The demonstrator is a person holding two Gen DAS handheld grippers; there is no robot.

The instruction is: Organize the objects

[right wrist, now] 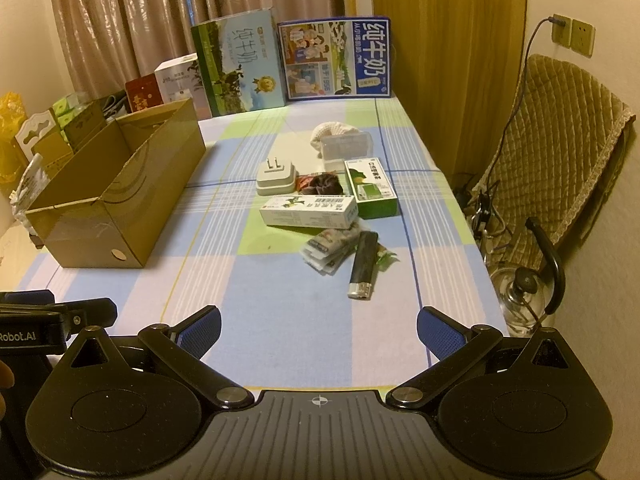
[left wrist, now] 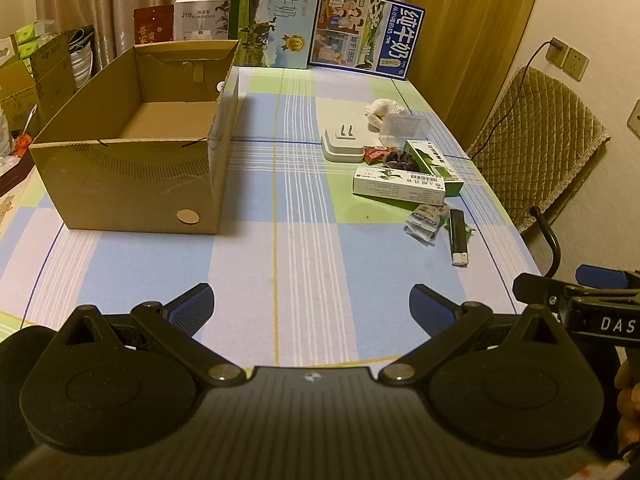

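Note:
An open, empty cardboard box (left wrist: 132,184) (right wrist: 100,232) stands on the left of the checked tablecloth. To the right lies a loose pile: a white plug charger (left wrist: 344,146) (right wrist: 276,178), a white medicine box (left wrist: 400,188) (right wrist: 308,212), a green box (left wrist: 434,166) (right wrist: 372,192), a dark scrunchie (left wrist: 404,160), a clear plastic case (right wrist: 344,146), some sachets (right wrist: 328,250) and a black lighter (left wrist: 458,236) (right wrist: 362,266). My left gripper (left wrist: 312,300) hovers open over the near table, well short of the box. My right gripper (right wrist: 320,324) is open too, nothing between its fingers, just short of the lighter.
Two big milk cartons (left wrist: 276,16) (right wrist: 336,60) and smaller boxes line the table's far edge by the curtains. A padded chair (right wrist: 560,140) and a glass kettle (right wrist: 520,292) stand off the right edge. More boxes crowd the left side (left wrist: 24,72).

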